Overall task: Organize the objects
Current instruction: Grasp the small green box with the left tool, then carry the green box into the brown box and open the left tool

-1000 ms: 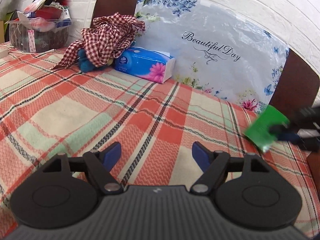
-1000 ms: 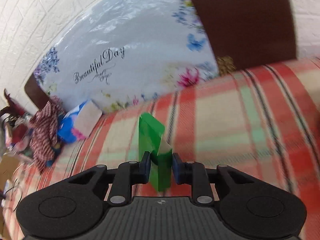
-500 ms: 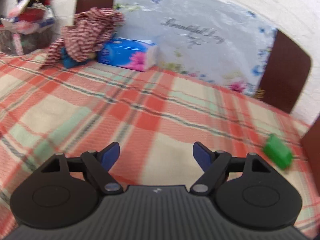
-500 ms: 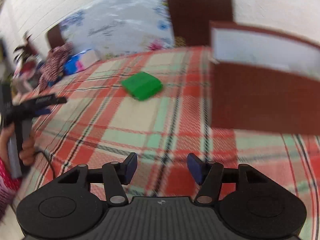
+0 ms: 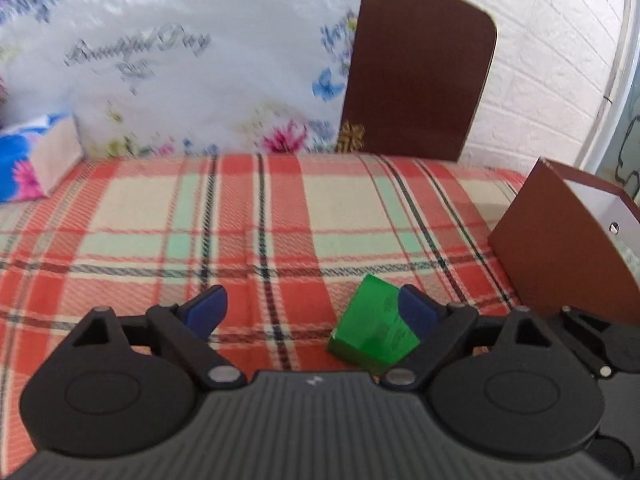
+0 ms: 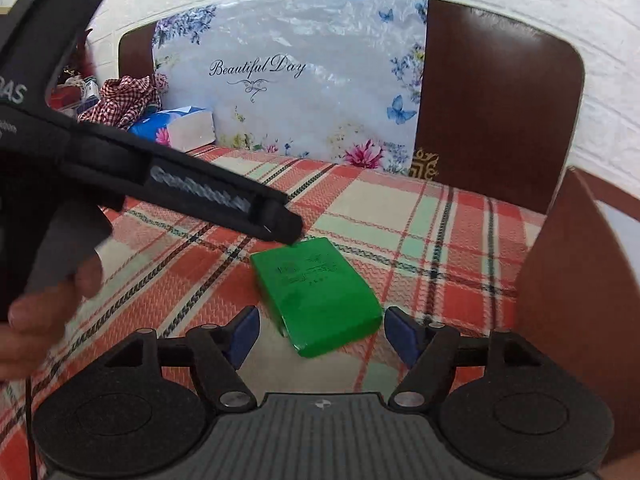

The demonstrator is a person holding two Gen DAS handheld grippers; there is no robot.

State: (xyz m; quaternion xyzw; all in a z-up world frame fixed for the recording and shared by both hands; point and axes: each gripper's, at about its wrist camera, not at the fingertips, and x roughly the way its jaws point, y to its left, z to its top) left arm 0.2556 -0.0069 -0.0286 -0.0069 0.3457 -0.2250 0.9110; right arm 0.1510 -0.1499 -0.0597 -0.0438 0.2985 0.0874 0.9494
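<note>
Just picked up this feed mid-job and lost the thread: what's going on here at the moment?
A person is tidying a bed covered with a plaid blanket, a handheld gripper in each hand. The green box lies flat on the blanket, gripped by neither. The right gripper is opening, the box lying ahead between its fingers with no pad pressing on it. The left gripper is also opening, right beside the box. A brown box sits at the right; a tissue pack lies by the headboard.
</note>
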